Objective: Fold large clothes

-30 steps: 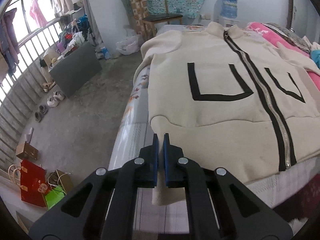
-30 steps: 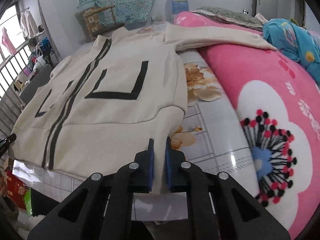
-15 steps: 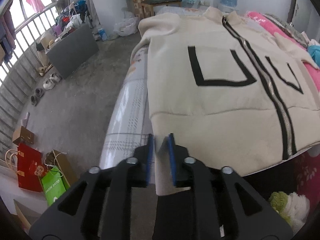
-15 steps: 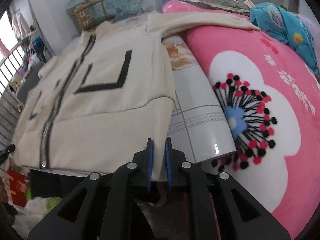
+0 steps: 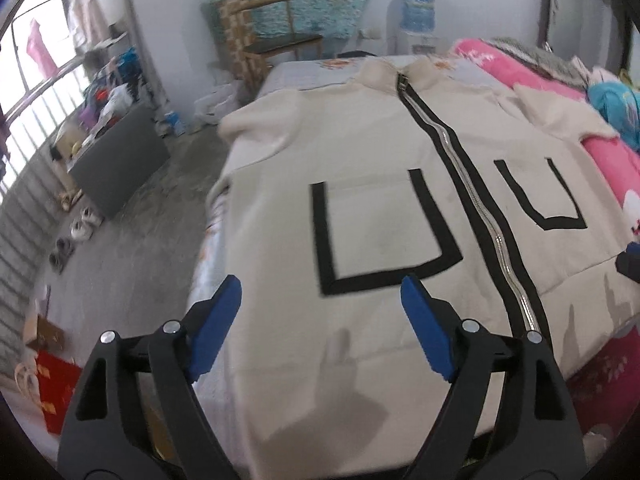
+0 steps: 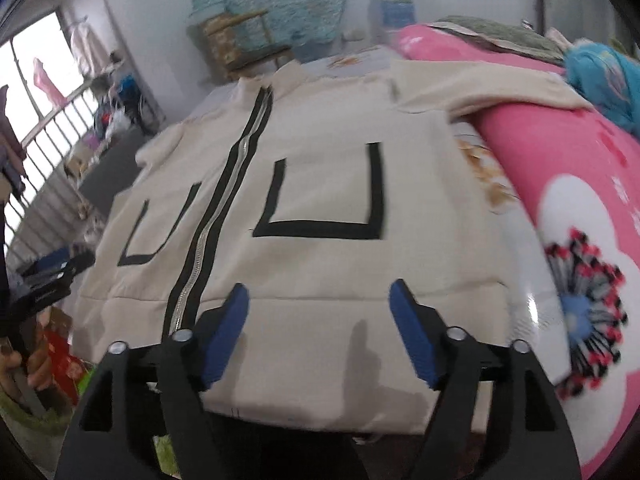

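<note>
A cream zip-up jacket [image 5: 380, 208] [image 6: 320, 184] with black pocket outlines and a black-edged zipper lies front-up, spread flat on the bed. Its hem hangs a little over the near bed edge. My left gripper [image 5: 322, 292] hovers above the hem on the jacket's left side, its jaws opening, wide apart, with nothing pinched between the blue pads. My right gripper [image 6: 318, 298] hovers above the hem on the right side, jaws likewise opening and empty. One sleeve [image 6: 480, 84] stretches to the right over a pink quilt. The left gripper [image 6: 56, 272] also shows at the right wrist view's left edge.
A pink flowered quilt [image 6: 580, 240] covers the bed's right side, with a blue garment [image 6: 604, 80] on it. A wooden chair [image 5: 264, 40] and a water dispenser [image 5: 416, 20] stand past the bed. Bags [image 5: 56, 380], shoes [image 5: 76, 232] and a grey box [image 5: 116, 168] sit on the floor at left.
Both grippers held the jacket's hem corners shut, pulled it toward the near bed edge, then let go and opened wide. Both rose and moved inward over the hem.
</note>
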`<control>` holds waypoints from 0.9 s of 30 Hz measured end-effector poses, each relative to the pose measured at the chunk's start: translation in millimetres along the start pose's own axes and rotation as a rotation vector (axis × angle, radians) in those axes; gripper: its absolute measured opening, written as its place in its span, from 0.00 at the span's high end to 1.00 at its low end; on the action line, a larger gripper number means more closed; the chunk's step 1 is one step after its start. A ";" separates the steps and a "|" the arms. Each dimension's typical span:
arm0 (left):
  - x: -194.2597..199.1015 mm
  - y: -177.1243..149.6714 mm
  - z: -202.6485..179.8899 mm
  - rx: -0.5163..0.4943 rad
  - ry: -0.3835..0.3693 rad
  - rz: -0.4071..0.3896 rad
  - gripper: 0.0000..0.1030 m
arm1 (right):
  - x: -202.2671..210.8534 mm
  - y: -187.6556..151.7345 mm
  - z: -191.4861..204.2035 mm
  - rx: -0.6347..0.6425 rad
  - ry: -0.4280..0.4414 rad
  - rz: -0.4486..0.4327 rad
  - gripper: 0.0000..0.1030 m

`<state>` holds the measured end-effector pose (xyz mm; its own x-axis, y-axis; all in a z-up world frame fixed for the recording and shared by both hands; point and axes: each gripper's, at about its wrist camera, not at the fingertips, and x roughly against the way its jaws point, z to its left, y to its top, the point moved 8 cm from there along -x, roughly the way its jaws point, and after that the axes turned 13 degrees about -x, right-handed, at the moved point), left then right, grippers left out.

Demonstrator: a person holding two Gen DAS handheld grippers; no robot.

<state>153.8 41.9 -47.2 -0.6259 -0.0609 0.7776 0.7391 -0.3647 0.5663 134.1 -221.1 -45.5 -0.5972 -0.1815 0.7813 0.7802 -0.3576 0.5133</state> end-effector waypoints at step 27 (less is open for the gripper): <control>-80.0 -6.1 -10.0 0.056 -0.124 0.134 0.07 | -70.4 -7.2 17.0 0.155 -0.132 0.059 0.06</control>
<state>196.9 39.7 -115.5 -0.4875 0.0109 0.8731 0.8288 -0.3089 0.4666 173.6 -190.2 -98.2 -0.5284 -0.0728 0.8458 0.8383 -0.2025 0.5063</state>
